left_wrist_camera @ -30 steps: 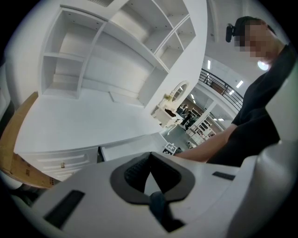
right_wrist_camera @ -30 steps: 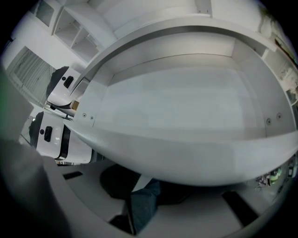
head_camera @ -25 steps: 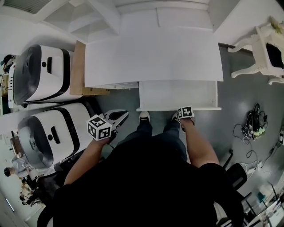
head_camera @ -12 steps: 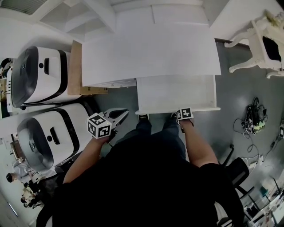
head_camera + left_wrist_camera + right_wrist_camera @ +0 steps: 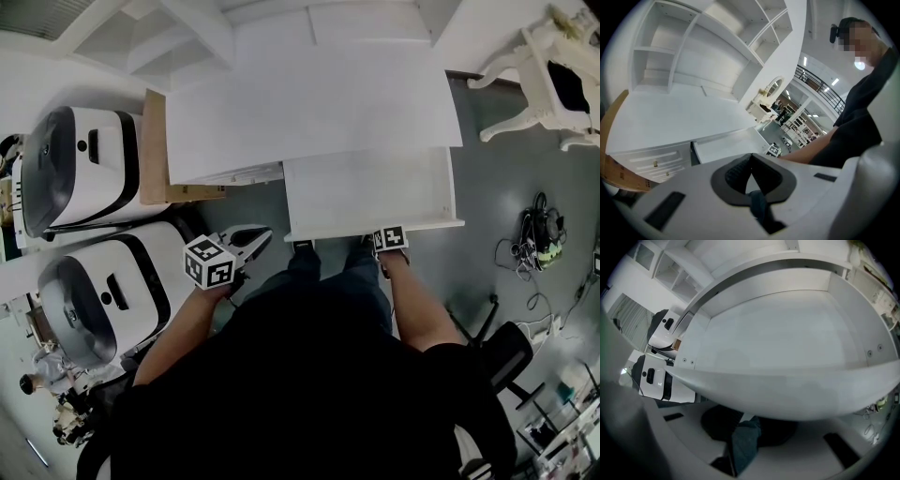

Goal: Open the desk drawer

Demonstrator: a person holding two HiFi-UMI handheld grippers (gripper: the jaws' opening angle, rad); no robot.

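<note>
The left hand-held gripper (image 5: 261, 235), its ribbed dark pads (image 5: 735, 171) pinched together on nothing, hangs left of the shallow rectangular drawer (image 5: 370, 192), which stands pulled out of the smooth white desk (image 5: 309, 103), its flat front panel clamped in the right hand-held gripper (image 5: 390, 233).

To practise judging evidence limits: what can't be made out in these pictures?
Right gripper: jaw tips hidden behind the drawer front in the right gripper view, under its cube in the head view.
Any drawer handle: shown in no view.
White chair: cut off by the head view's edge.
</note>
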